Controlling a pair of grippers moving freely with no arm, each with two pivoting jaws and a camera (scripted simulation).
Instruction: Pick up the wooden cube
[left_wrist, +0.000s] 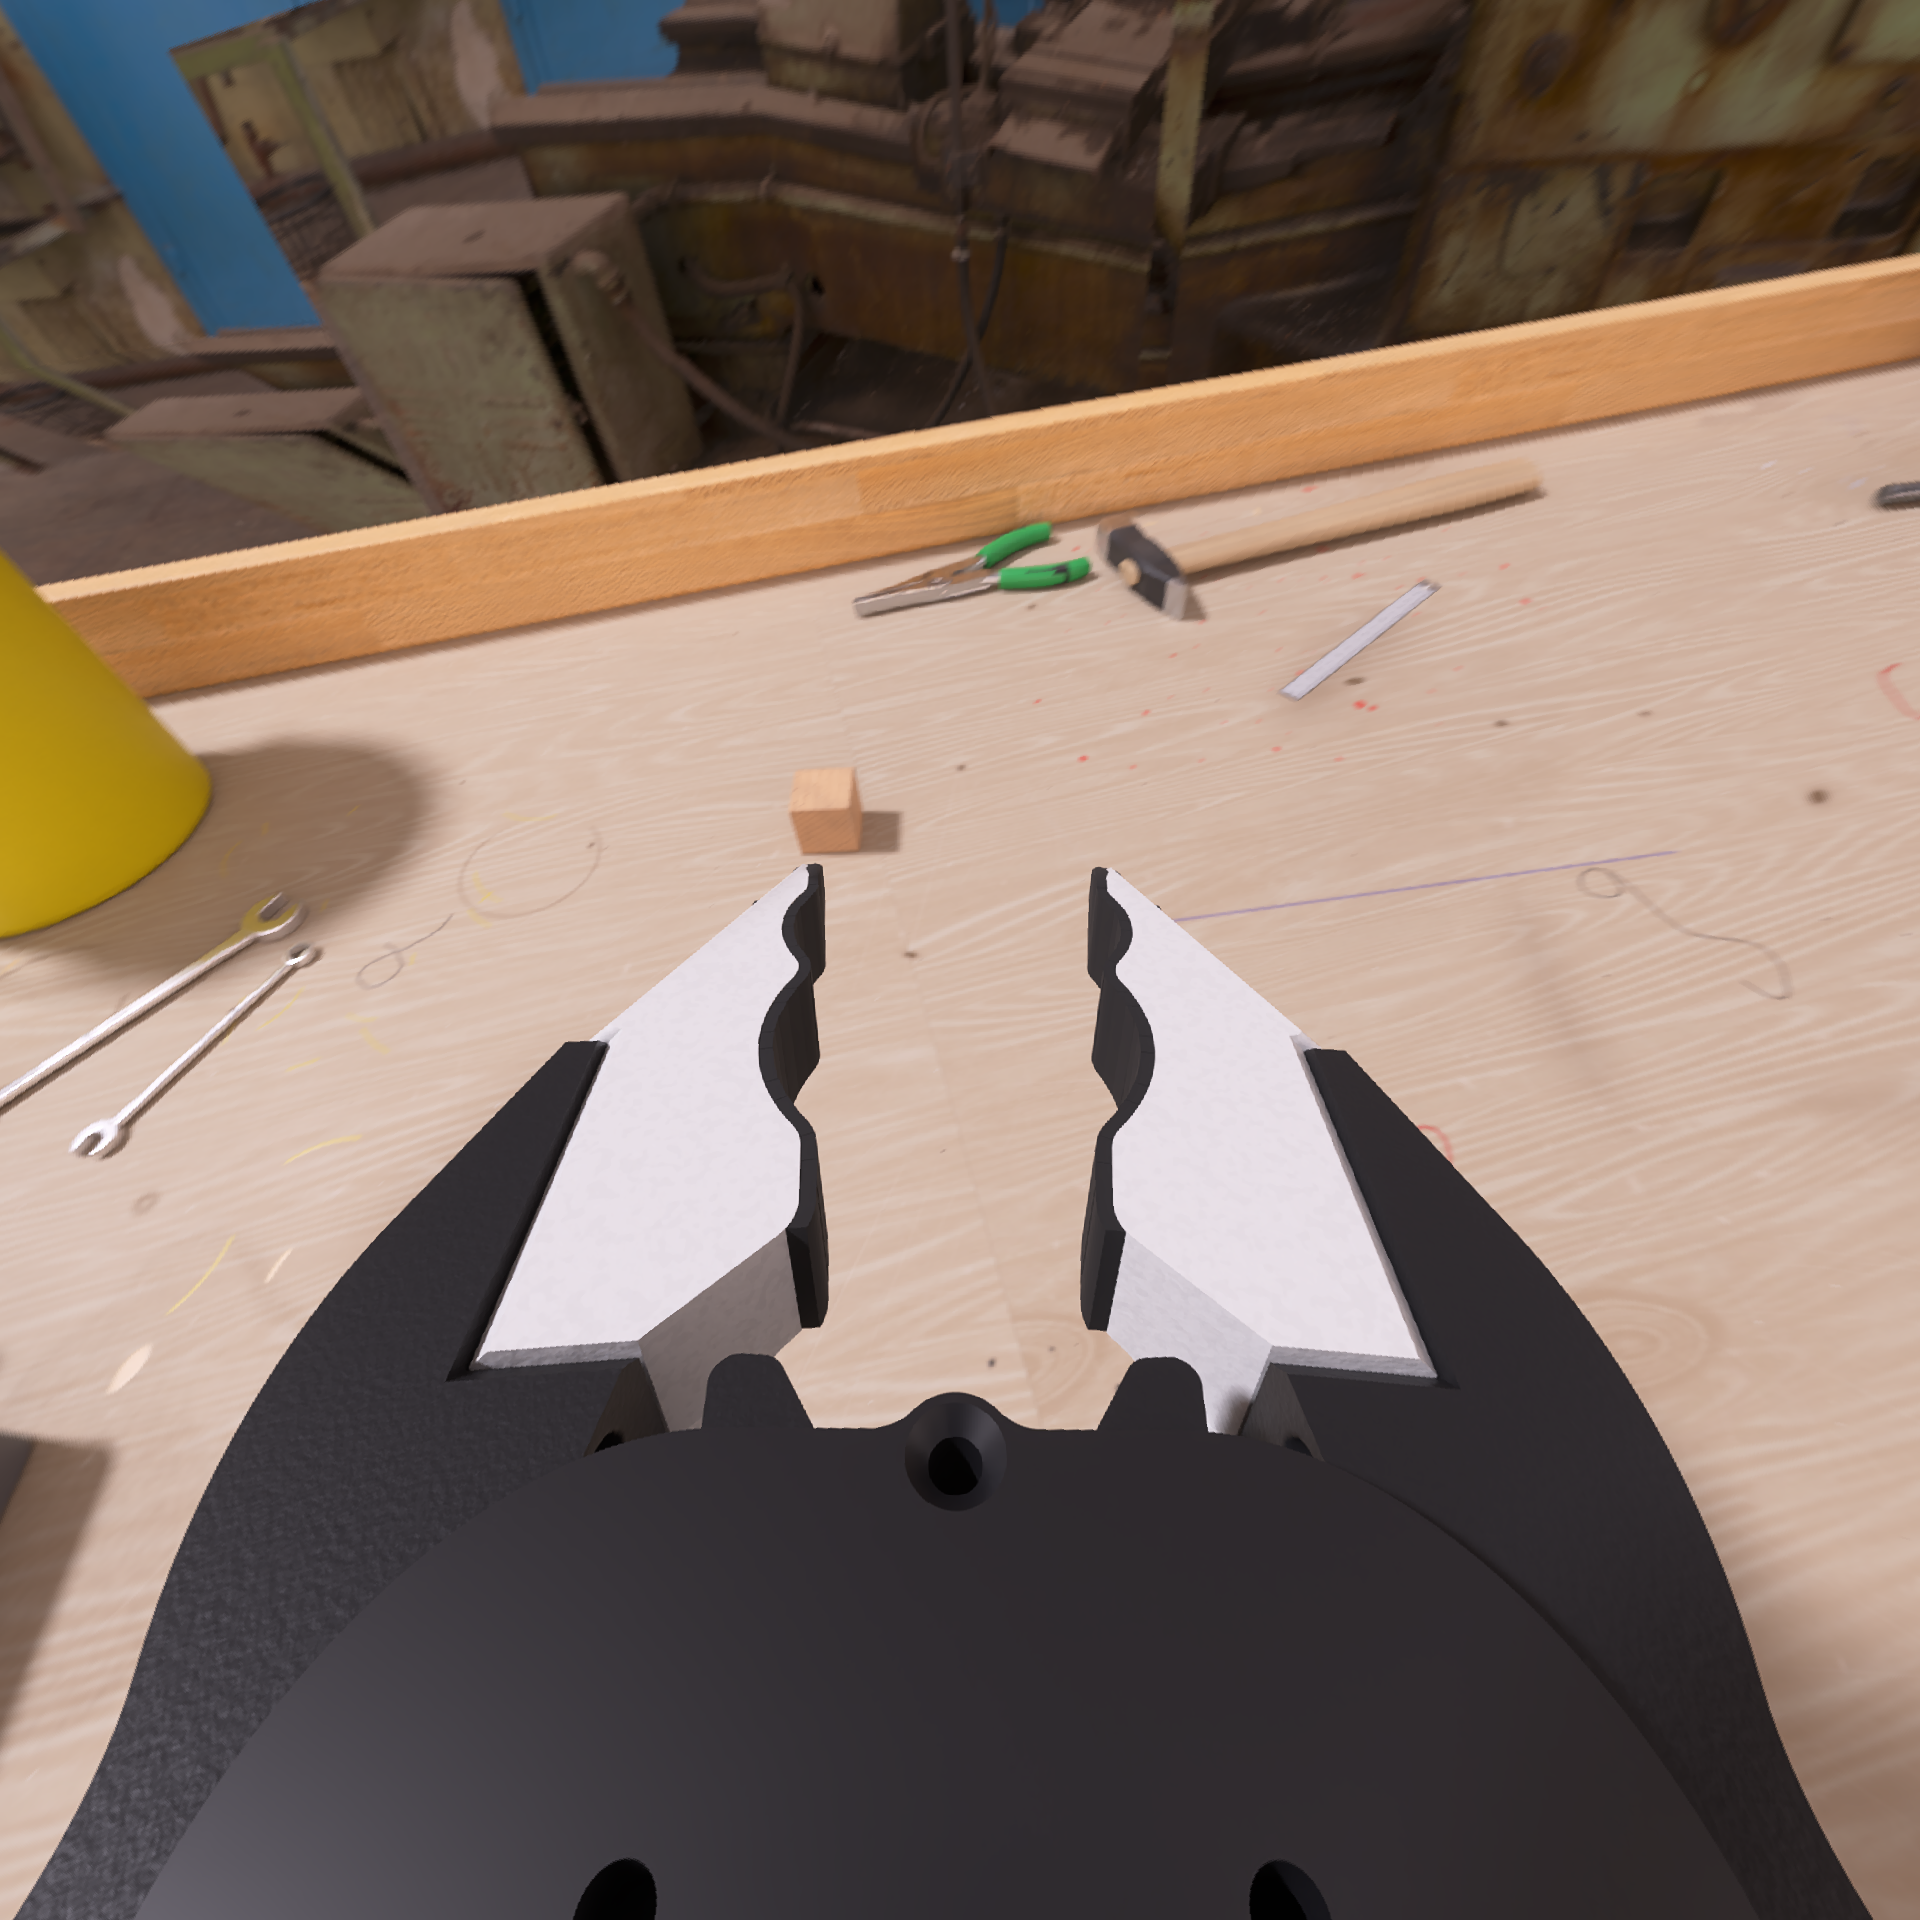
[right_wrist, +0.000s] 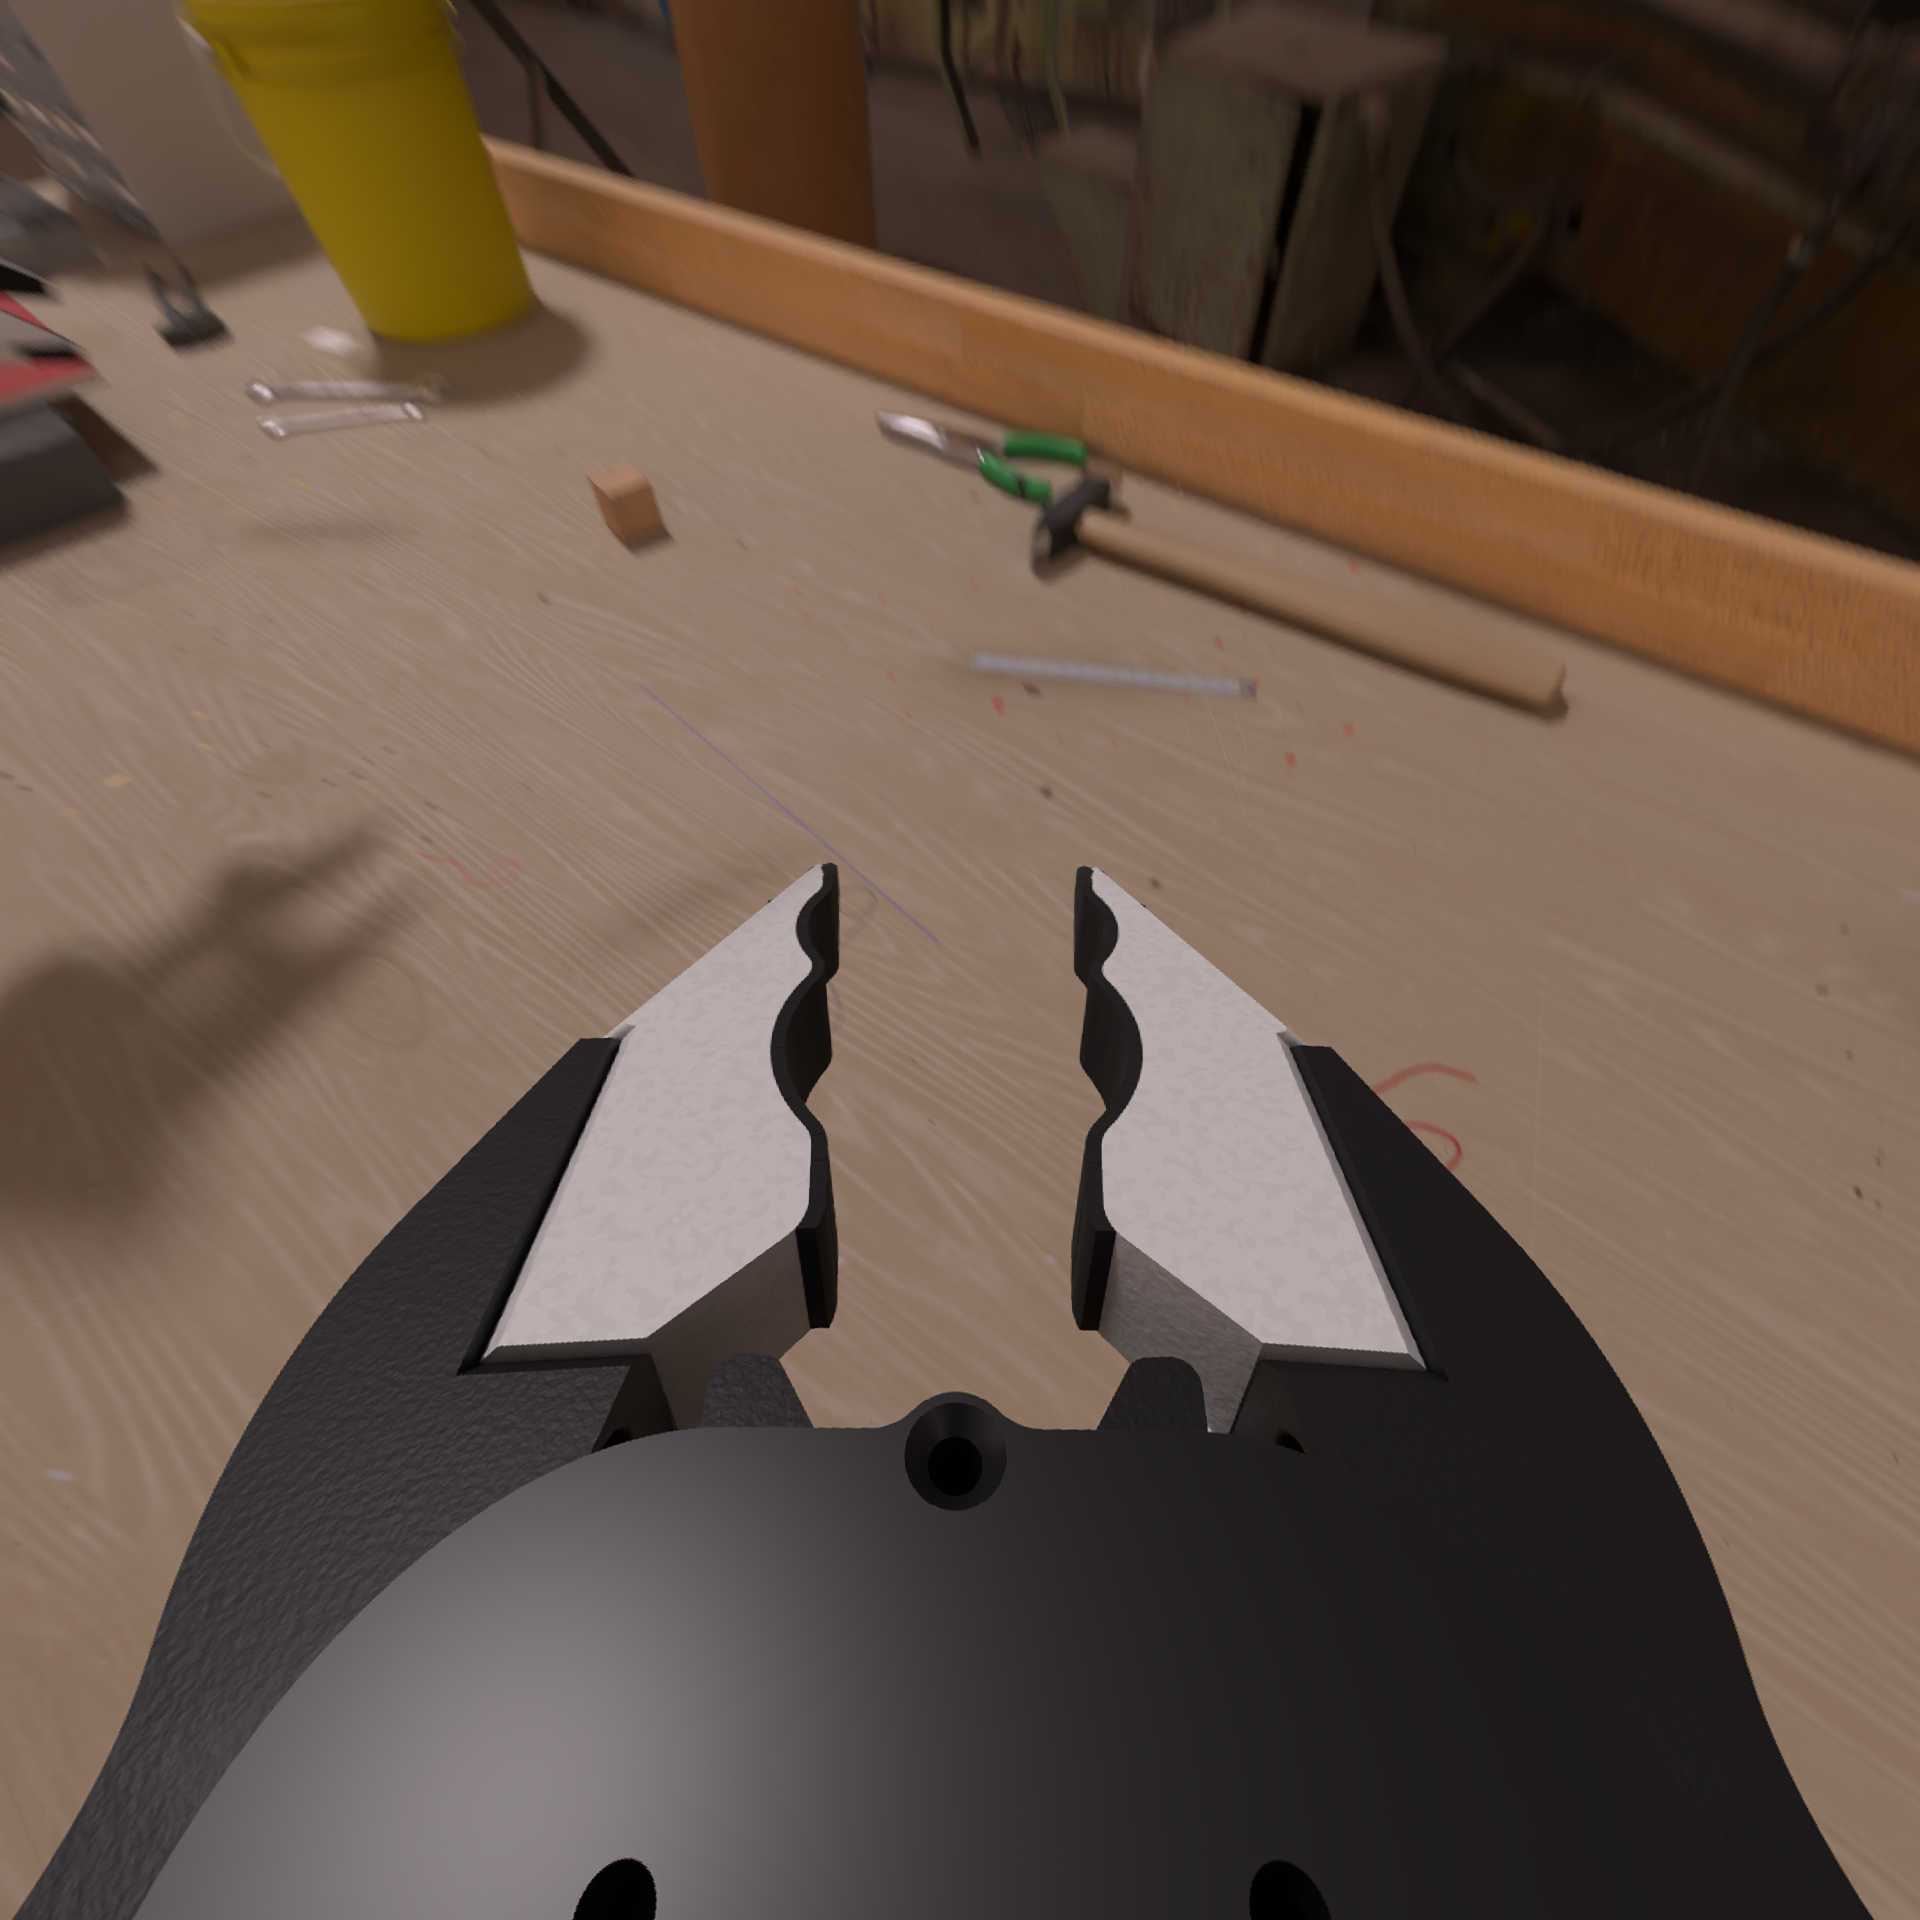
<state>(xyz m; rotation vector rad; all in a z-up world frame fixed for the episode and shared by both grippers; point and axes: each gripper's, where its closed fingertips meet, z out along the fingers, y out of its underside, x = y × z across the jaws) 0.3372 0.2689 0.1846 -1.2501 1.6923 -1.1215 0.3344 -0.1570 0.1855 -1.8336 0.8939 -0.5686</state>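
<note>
One small light-brown wooden cube (left_wrist: 825, 809) is seen just above centre in the left wrist view, resting on the pale plywood table (left_wrist: 1455, 1039) just ahead of the left gripper (left_wrist: 956, 873), whose jaws are spread wide around nothing. The right gripper (right_wrist: 956, 873) is likewise held wide and empty. Two slim silver wrenches (left_wrist: 156, 1029), one green-handled pliers (left_wrist: 977, 571), one wooden-handled hammer (left_wrist: 1299, 540) and one yellow plastic bucket (left_wrist: 73, 758), contents hidden, are counted.

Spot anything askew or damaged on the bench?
Nothing stands out. The cube sits flat and free on the bench. Pliers, hammer, ruler and wrenches lie loose but undamaged. Both grippers, left and right, are open and empty.
</note>
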